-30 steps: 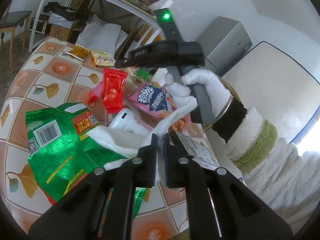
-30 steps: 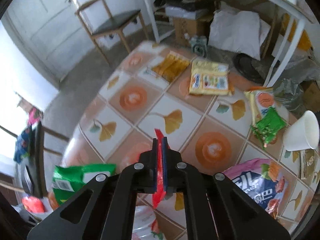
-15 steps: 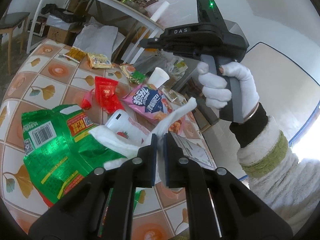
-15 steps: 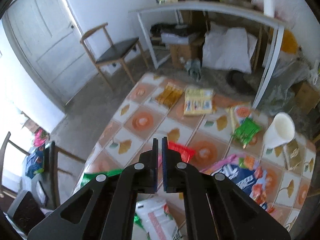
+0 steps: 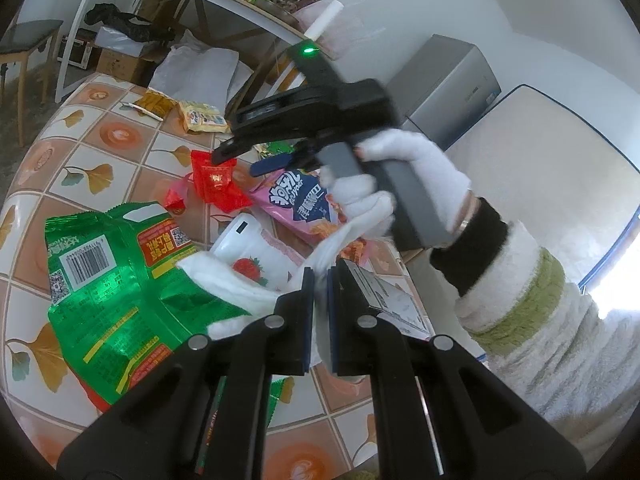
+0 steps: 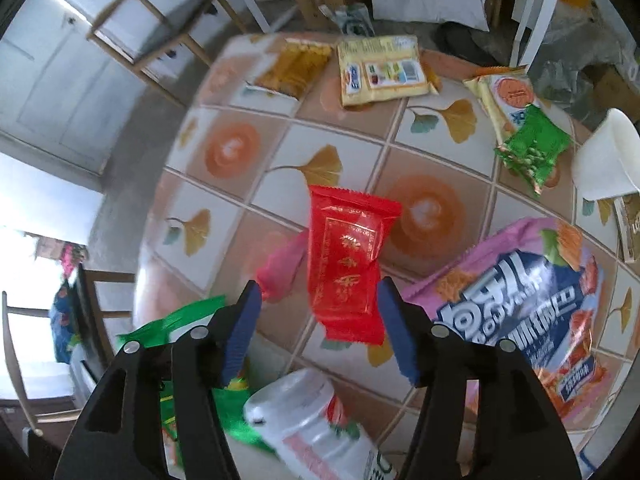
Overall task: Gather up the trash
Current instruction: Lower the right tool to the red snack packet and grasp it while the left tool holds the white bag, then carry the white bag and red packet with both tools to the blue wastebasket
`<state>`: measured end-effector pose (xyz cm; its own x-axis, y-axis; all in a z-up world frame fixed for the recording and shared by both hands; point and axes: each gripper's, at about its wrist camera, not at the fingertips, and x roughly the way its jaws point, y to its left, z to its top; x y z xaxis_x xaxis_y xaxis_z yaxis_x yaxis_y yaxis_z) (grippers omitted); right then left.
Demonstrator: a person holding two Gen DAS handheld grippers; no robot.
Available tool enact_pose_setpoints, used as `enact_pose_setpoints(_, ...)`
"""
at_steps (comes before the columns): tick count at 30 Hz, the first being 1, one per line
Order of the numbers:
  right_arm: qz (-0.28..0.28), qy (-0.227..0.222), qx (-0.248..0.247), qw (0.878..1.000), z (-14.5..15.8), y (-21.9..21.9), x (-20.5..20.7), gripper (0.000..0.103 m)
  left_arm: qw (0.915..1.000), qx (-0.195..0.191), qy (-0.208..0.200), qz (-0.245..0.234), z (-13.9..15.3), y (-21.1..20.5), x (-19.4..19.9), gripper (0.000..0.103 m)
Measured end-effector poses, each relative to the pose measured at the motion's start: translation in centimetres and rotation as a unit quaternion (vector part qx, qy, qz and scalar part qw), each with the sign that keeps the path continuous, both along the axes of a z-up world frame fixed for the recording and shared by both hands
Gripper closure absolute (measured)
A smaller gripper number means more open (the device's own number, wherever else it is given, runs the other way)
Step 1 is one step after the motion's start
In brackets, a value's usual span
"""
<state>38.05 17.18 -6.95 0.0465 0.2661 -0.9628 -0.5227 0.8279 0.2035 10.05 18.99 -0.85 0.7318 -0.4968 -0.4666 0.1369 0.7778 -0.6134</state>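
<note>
Risk: red wrapper (image 6: pixel 346 264) thin, flat on tabletop (image 6: pixel 424 136); pads may skid over it or nip pink wrapper (image 6: pixel 282 268) touching its side.

Right gripper (image 6: pixel 318 334) jaws opening, nothing gripped; red wrapper's near end between tips, mid-tabletop.

Left gripper (image 5: pixel 318 300) pinched shut on white bag (image 5: pixel 240 280), above green packet (image 5: pixel 104 280) at near edge; bag may slip.
</note>
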Motion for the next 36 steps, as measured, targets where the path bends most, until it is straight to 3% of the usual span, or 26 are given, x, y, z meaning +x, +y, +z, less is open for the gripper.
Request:
enact_pose_setpoints(4, 0.006, 0.012, -0.032, 0.999, -2.5, 1.4, 0.6, 0.04, 1.0, 0.0, 0.002, -0.001, 0.0, 0.0, 0.1, 0.098)
enact_pose_setpoints(8, -0.002, -0.005, -0.061, 0.998, -3.8, 2.1, 1.5, 0.04, 1.0, 0.001, 0.002, -0.003, 0.1, 0.0, 0.2, 0.098)
enact_pose_setpoints(15, -0.026, -0.01, -0.065, 0.997, -5.0, 2.8, 3.4, 0.036, 0.9999, 0.0, 0.007, -0.009, 0.0, -0.1, 0.5, 0.098)
enact_pose_setpoints(20, -0.009, -0.036, -0.084, 0.996, -5.0, 3.8, 3.2, 0.036, 0.9999, 0.002, 0.01, -0.011, -0.1, -0.2, 0.6, 0.098)
enact_pose_setpoints(29, 0.011, -0.084, -0.092, 0.992, -3.7, 4.7, 1.8, 0.068, 0.9999, 0.003, 0.009, -0.007, -0.2, -0.1, 0.5, 0.098)
enact_pose_setpoints(36, -0.009, -0.108, -0.031, 0.994, 0.5, 2.9, 1.1, 0.074, 1.0, 0.003, -0.002, -0.003, 0.3, -0.2, 0.1, 0.098)
